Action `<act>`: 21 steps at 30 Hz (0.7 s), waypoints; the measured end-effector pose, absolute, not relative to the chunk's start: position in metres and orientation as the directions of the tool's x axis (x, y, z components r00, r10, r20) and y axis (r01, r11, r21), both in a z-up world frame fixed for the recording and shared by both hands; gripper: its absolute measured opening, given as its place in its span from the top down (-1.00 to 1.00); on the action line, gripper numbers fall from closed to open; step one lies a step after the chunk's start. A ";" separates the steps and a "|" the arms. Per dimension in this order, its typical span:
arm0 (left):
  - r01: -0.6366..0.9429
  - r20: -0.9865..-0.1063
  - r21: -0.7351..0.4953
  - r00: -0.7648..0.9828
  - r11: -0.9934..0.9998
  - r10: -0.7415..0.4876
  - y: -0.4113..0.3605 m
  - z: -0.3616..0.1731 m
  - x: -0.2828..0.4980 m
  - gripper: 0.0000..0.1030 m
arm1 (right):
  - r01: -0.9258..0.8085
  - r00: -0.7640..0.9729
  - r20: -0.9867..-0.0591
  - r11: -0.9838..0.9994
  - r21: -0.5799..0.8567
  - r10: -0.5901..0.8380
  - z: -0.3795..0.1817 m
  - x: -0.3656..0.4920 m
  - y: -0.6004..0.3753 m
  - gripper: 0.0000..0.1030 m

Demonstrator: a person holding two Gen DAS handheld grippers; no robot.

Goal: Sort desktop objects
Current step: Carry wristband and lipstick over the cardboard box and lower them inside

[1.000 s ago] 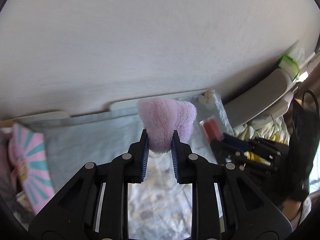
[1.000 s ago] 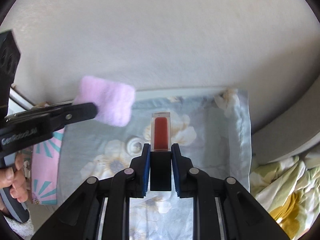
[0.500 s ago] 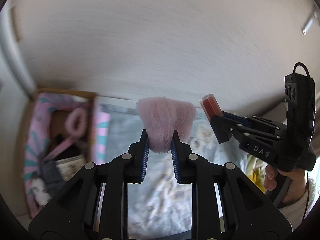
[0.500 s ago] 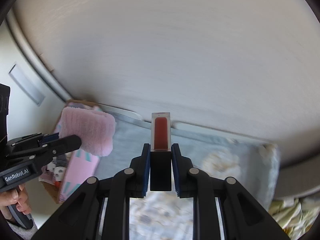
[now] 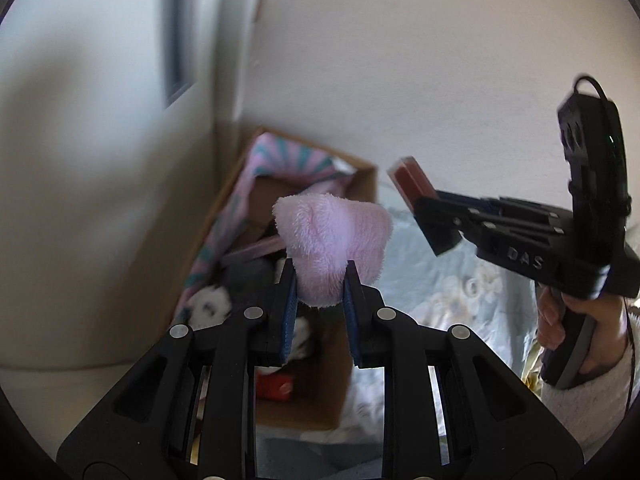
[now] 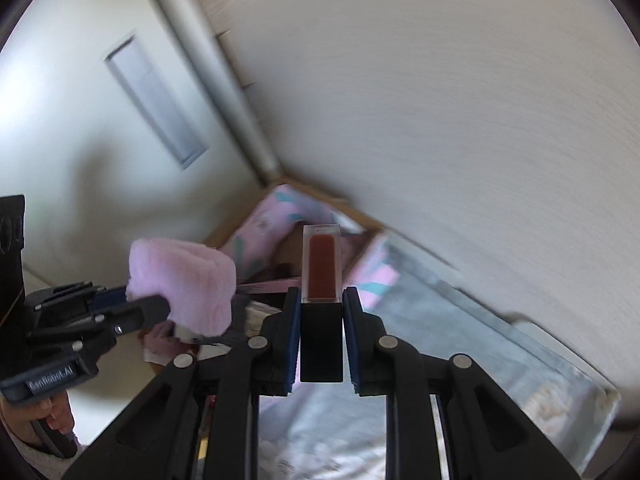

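Note:
My left gripper (image 5: 319, 282) is shut on a fluffy pink headband (image 5: 332, 240) and holds it in the air above an open cardboard box (image 5: 360, 184). The headband also shows in the right wrist view (image 6: 184, 284). My right gripper (image 6: 322, 300) is shut on a lip gloss tube (image 6: 322, 268) with a clear red top and a black cap. It hangs to the right of the box, above the cloth. The tube also shows in the left wrist view (image 5: 412, 184).
The box (image 6: 236, 228) has a pink and teal lining and holds several small items, among them a red packet (image 5: 276, 386). It stands in a wall corner. A pale blue floral cloth (image 5: 448, 292) covers the surface to its right.
Both grippers have swung left with their objects, from above the floral cloth toward the box in the corner. The box now lies under the left gripper.

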State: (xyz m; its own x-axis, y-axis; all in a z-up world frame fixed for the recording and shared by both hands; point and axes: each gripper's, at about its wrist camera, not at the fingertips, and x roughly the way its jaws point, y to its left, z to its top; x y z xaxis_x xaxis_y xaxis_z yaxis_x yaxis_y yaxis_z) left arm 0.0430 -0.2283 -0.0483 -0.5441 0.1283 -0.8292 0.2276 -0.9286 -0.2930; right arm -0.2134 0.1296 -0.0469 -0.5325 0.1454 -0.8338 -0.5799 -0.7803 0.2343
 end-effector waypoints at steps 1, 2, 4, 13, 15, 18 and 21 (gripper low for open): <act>0.241 -0.833 -0.302 -0.537 -0.922 0.133 -0.234 -0.055 0.049 0.64 | -0.569 -0.528 -0.839 -0.789 0.232 0.134 -0.050 -0.223 0.126 0.64; 0.251 -0.837 -0.315 -0.528 -0.915 0.143 -0.235 -0.060 0.053 0.64 | -0.556 -0.520 -0.846 -0.798 0.232 0.117 -0.055 -0.235 0.123 0.64; 0.265 -0.840 -0.339 -0.517 -0.903 0.164 -0.240 -0.071 0.060 0.64 | -0.535 -0.509 -0.858 -0.806 0.251 0.071 -0.066 -0.255 0.116 0.64; 0.285 -0.853 -0.368 -0.482 -0.885 0.199 -0.246 -0.098 0.069 0.64 | -0.505 -0.445 -0.895 -0.823 0.258 -0.008 -0.125 -0.267 0.107 0.64; 0.272 -0.857 -0.361 -0.475 -0.892 0.201 -0.245 -0.099 0.069 0.64 | -0.504 -0.437 -0.899 -0.824 0.258 -0.014 -0.133 -0.272 0.108 0.64; 0.260 -0.861 -0.353 -0.465 -0.899 0.204 -0.245 -0.105 0.070 0.64 | -0.508 -0.425 -0.905 -0.824 0.251 -0.013 -0.138 -0.275 0.110 0.64; 0.252 -0.866 -0.340 -0.460 -0.906 0.197 -0.246 -0.105 0.070 0.64 | -0.517 -0.413 -0.911 -0.820 0.246 -0.013 -0.140 -0.273 0.111 0.64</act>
